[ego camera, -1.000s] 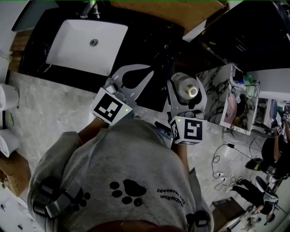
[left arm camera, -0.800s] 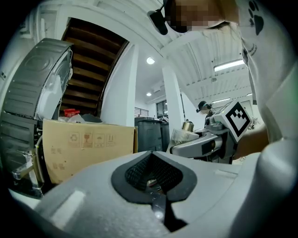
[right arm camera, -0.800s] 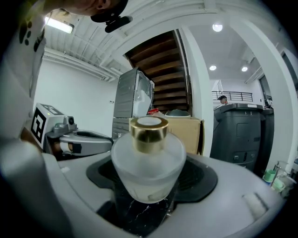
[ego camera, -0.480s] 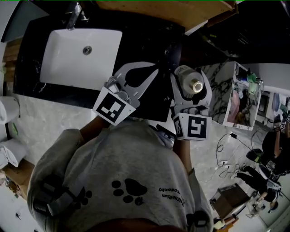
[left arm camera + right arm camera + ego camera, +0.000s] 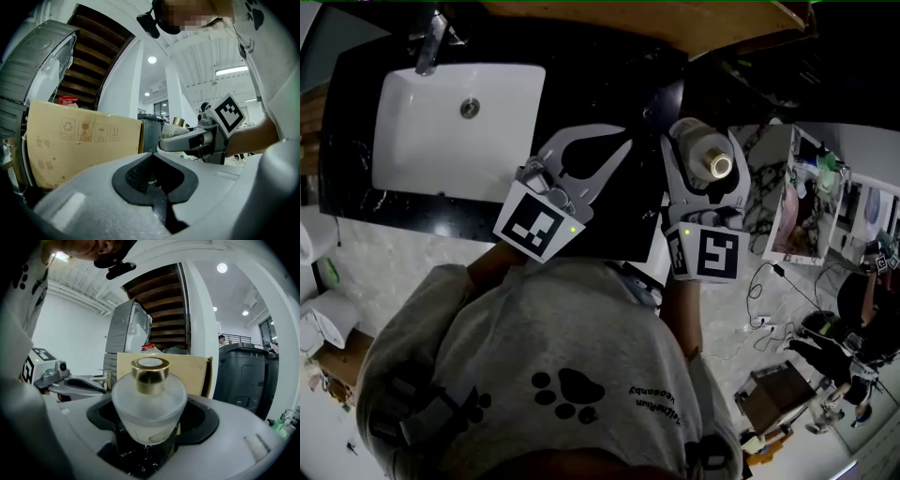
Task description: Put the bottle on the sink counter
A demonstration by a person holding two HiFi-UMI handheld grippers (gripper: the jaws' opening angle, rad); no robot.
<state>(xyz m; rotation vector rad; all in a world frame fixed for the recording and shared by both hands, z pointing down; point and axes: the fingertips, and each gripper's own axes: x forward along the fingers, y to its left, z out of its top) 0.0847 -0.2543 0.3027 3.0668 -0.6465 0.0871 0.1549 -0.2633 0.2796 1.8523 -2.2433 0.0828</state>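
A frosted glass bottle (image 5: 698,142) with a gold cap stands upright between the jaws of my right gripper (image 5: 705,150), which is shut on it. It is held in the air over the right end of the black sink counter (image 5: 619,216). In the right gripper view the bottle (image 5: 149,399) fills the middle, gripped low on its body. My left gripper (image 5: 623,141) hovers beside it on the left over the counter, its jaws closed together with nothing in them. The left gripper view shows those jaws (image 5: 152,180) meeting and the right gripper (image 5: 197,140) beyond.
A white basin (image 5: 455,127) with a faucet (image 5: 427,42) is set in the counter's left part. A brown cardboard box (image 5: 647,14) stands behind the counter. A marble-patterned panel (image 5: 759,187) stands right of the counter. Cables lie on the floor at lower right.
Both grippers have moved farther over the black counter. The right one, with the bottle, has drifted right and away from me. The grip on the bottle is unchanged.
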